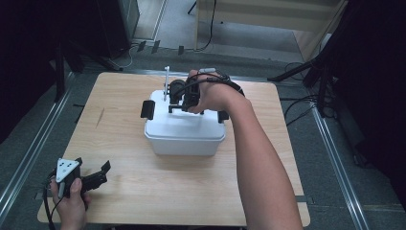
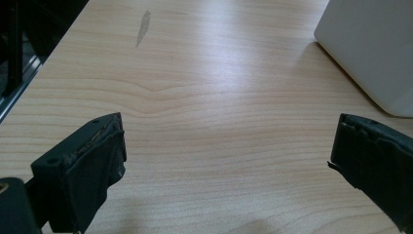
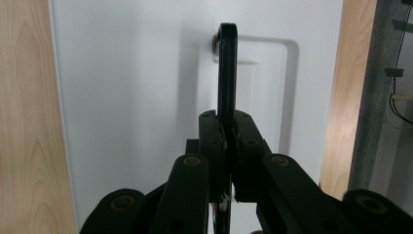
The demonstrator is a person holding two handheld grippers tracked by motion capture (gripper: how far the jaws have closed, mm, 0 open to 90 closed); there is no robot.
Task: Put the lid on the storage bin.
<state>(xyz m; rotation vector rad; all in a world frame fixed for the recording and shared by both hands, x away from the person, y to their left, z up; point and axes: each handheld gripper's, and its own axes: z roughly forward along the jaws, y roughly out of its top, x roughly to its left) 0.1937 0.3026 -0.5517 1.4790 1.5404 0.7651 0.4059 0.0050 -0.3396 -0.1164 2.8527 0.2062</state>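
Item 1, worktop (image 1: 143,191), about 7 o'clock: left gripper (image 1: 98,175), hand-held, resting low; fingers (image 2: 87,165) spread wide, holding nothing.

Item 2, worktop centre: white lidded storage box (image 1: 184,134), black latches at 9 and 3 o'clock.

Item 3, on the lid, toward 12 o'clock: black carry handle (image 3: 227,73), raised upright; right gripper (image 3: 228,131) fingers pinched narrowly on it.

Risk: the grip is thin and edge-on; a sideways pull could slip off the handle or tip the box.
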